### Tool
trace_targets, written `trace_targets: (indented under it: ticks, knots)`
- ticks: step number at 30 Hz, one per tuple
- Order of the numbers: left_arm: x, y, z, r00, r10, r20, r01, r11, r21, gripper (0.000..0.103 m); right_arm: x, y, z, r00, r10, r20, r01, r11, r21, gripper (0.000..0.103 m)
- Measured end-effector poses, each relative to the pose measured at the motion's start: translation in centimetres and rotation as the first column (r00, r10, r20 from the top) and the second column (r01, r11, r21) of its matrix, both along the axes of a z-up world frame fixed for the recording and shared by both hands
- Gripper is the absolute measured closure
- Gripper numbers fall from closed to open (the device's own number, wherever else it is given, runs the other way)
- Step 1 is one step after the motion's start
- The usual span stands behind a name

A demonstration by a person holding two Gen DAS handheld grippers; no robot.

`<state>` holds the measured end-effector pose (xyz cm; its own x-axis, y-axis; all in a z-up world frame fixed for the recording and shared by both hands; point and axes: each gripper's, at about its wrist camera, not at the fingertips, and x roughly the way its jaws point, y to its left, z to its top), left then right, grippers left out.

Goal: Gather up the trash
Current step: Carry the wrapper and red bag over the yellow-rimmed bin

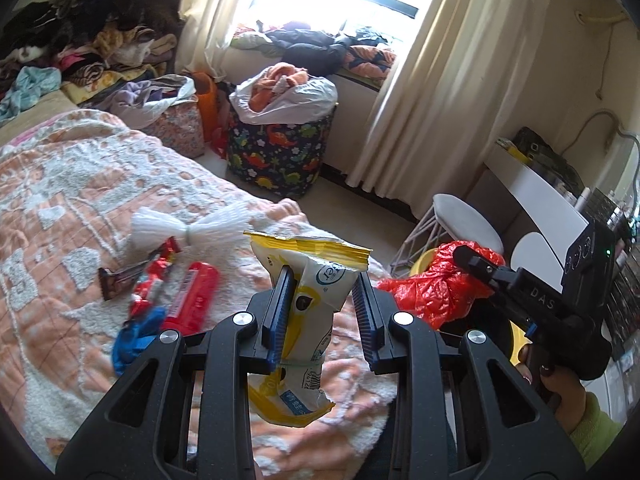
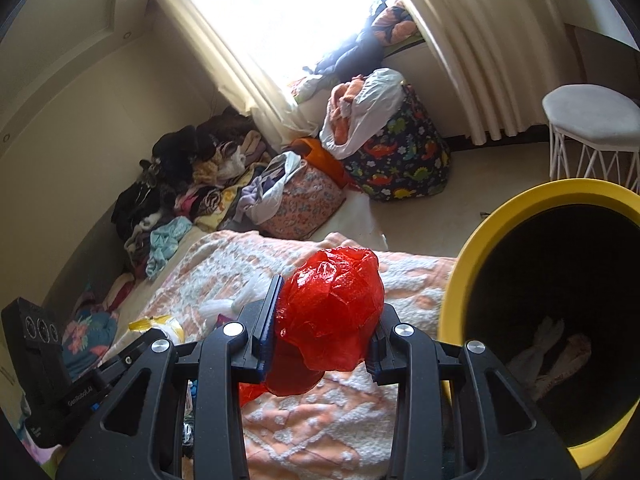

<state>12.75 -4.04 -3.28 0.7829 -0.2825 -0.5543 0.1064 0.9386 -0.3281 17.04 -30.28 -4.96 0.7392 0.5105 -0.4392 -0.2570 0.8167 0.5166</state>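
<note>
Left gripper [image 1: 324, 292]: jaws partly closed, pinching a crumpled white-and-yellow plastic snack wrapper [image 1: 308, 292] between the blue pads. Wrapper stands roughly upright, torn yellow top edge above the fingertips, lower end hanging below them, clear of the bed.

Right gripper [image 2: 324, 320]: jaws somewhat wider, clamped on a crumpled red plastic bag [image 2: 330, 304]. The bag bulges above and below the pads. In the left wrist view the same red bag [image 1: 436, 284] sits at the tip of the right gripper [image 1: 470, 258], to the right of the wrapper; a hand [image 1: 560, 384] in a green sleeve grips the handle.

Round bin with yellow rim and dark inside [image 2: 472, 264] stands just right of the red bag, beside the bed; pale crumpled scraps lie at its bottom.

Bed with an orange-and-white textured blanket [image 1: 80, 200] carries more litter: a long red packet [image 1: 192, 296], a red foil wrapper [image 1: 154, 276], a dark brown wrapper [image 1: 114, 280], a blue crumpled piece [image 1: 132, 340], and a white tasselled bundle [image 1: 188, 228].

Beyond the bed: dinosaur-print fabric hamper [image 1: 280, 152] stuffed with clothes, white stool [image 2: 592, 116], cream curtains [image 1: 440, 80].
</note>
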Motion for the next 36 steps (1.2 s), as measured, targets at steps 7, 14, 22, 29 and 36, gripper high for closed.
trace_targets:
  ticks: [7, 14, 22, 29, 36]
  knots:
    - [0.3, -2.7, 0.2, 0.999, -0.052, 0.005, 0.052, 0.999, 0.013, 0.080, -0.2, -2.7, 0.0, 0.998, -0.061, 0.003, 0.061, 0.998, 0.023, 0.070]
    - [0.5, -5.0, 0.3, 0.995, -0.100, 0.011, 0.100, 0.995, 0.031, 0.080, -0.5, -5.2, -0.1, 0.993, -0.114, 0.009, 0.113, 0.993, 0.038, 0.070]
    - [0.6, -7.5, 0.4, 0.988, -0.154, 0.014, 0.153, 0.987, 0.057, 0.080, -0.9, -7.4, 0.2, 0.981, -0.188, 0.039, 0.188, 0.982, 0.006, 0.070]
    - [0.7, -9.8, 0.4, 0.977, -0.211, 0.016, 0.210, 0.975, 0.079, 0.080, -1.0, -10.0, 0.2, 0.965, -0.258, 0.053, 0.259, 0.966, -0.004, 0.070]
    - [0.9, -12.6, 0.5, 0.962, -0.274, 0.019, 0.271, 0.957, 0.103, 0.080, -1.3, -12.4, -0.6, 0.946, -0.320, 0.044, 0.320, 0.947, 0.008, 0.070]
